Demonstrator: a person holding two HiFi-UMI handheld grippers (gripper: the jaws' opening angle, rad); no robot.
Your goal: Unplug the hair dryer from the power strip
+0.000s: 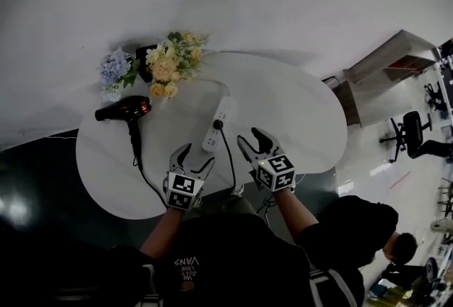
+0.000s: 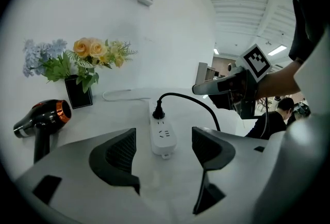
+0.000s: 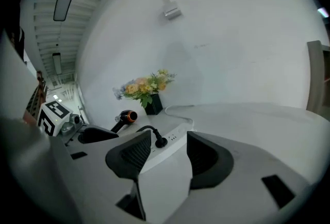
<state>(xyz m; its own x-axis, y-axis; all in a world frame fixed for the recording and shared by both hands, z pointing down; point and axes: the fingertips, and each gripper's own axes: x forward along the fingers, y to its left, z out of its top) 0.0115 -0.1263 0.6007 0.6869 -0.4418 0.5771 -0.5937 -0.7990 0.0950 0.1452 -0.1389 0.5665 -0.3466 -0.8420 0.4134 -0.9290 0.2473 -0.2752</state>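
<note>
A white power strip (image 1: 218, 124) lies in the middle of the round white table (image 1: 297, 114), with a black plug (image 1: 219, 124) in one of its sockets. The plug's black cord (image 1: 230, 157) runs off the table's near edge. A black hair dryer (image 1: 126, 113) with an orange ring lies at the left. My left gripper (image 1: 191, 158) hovers open just short of the strip's near end (image 2: 163, 138), nothing between its fingers. My right gripper (image 1: 253, 143) is open too, to the right of the cord, its jaws framing the strip and plug (image 3: 160, 141) from a distance.
A black vase of yellow and blue flowers (image 1: 166, 61) stands at the table's far left, near the wall. The strip's white lead (image 2: 124, 95) curls toward it. A person in black crouches at the lower right (image 1: 368, 228); a cabinet (image 1: 386, 61) and office chair (image 1: 410, 136) stand beyond.
</note>
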